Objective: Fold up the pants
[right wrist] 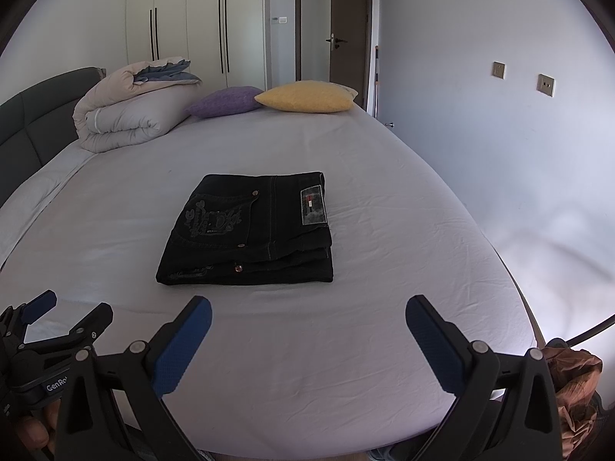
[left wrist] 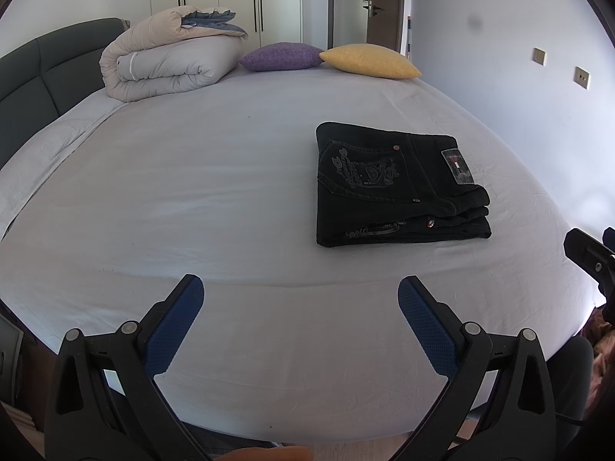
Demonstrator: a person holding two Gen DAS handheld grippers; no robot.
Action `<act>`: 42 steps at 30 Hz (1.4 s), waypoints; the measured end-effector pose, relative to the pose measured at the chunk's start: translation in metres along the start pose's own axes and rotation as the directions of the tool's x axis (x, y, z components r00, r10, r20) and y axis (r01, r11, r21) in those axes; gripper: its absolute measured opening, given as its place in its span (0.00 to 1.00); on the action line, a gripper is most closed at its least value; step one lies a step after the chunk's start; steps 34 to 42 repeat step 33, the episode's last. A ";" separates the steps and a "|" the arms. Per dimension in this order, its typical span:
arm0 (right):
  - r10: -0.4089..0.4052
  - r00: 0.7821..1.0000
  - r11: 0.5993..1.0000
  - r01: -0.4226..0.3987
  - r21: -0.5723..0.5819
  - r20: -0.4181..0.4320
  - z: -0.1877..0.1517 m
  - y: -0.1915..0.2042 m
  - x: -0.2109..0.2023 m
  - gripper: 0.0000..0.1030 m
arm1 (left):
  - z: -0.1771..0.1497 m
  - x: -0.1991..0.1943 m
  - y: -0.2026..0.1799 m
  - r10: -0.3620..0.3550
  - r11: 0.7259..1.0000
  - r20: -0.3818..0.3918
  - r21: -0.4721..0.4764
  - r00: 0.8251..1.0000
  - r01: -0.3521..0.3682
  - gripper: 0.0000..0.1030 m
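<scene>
Pants (left wrist: 399, 188), left wrist view: lying as a compact, several-layered rectangular stack of black denim on the pale sheet of the bed (left wrist: 192, 199), to the right of the view's centre. Showing an embroidered back pocket, copper rivets, a grey waistband patch with a small flag, and layered edges stacked on the right side. Judged essentially finished: no leg trailing out, edges roughly squared, little left beyond perhaps smoothing. Hovering nearer the camera than the pants and well apart from them, left gripper (left wrist: 301, 303), fingers spread wide, gripping nothing; textured blue pads (left wrist: 175, 330) on matte black plastic arms. Beyond the pants, a rolled beige duvet (left wrist: 169, 61), soft and bulky, beside a purple cushion (left wrist: 282, 56) and a yellow cushion (left wrist: 371, 61), both nubby-woven. Peeking in at the far right of the pants, part of the right gripper (left wrist: 588, 257).

Pants (right wrist: 250, 230), right wrist view: sitting in the middle of the bed (right wrist: 384, 345), same stack seen closer to centre, three or so folds visible along the near edge, stitching pale against dark cloth. Sheet lightly creased, smooth cotton look. Right gripper (right wrist: 308, 319) hanging on the near side of the pants, clear of them, fingers splayed and empty. Left of and nearer than the pants, the left gripper (right wrist: 65, 307), likewise parted.
</scene>
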State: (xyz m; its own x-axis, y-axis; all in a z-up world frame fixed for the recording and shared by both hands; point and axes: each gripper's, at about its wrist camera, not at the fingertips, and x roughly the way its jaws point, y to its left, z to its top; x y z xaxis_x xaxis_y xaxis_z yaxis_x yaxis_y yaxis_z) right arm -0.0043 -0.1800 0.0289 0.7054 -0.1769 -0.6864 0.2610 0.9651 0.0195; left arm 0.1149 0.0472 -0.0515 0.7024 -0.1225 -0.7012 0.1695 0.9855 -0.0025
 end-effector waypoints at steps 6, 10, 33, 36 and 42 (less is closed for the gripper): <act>0.001 1.000 1.000 -0.001 -0.001 -0.001 -0.001 0.001 -0.001 1.00 | -0.001 0.000 0.000 0.000 1.000 -0.001 0.000 1.000 0.000 1.00; 0.000 1.000 1.000 0.000 -0.001 0.000 -0.001 0.001 -0.001 1.00 | -0.001 0.000 0.000 0.000 1.000 -0.001 -0.001 1.000 0.000 1.00; 0.009 1.000 1.000 -0.009 0.001 -0.011 -0.006 0.002 0.002 1.00 | -0.009 0.004 0.001 0.000 1.000 -0.003 0.005 1.000 0.000 1.00; 0.009 1.000 1.000 -0.009 0.001 -0.011 -0.006 0.002 0.002 1.00 | -0.009 0.004 0.001 0.000 1.000 -0.003 0.005 1.000 0.000 1.00; 0.009 1.000 1.000 -0.009 0.001 -0.011 -0.006 0.002 0.002 1.00 | -0.009 0.004 0.001 0.000 1.000 -0.003 0.005 1.000 0.000 1.00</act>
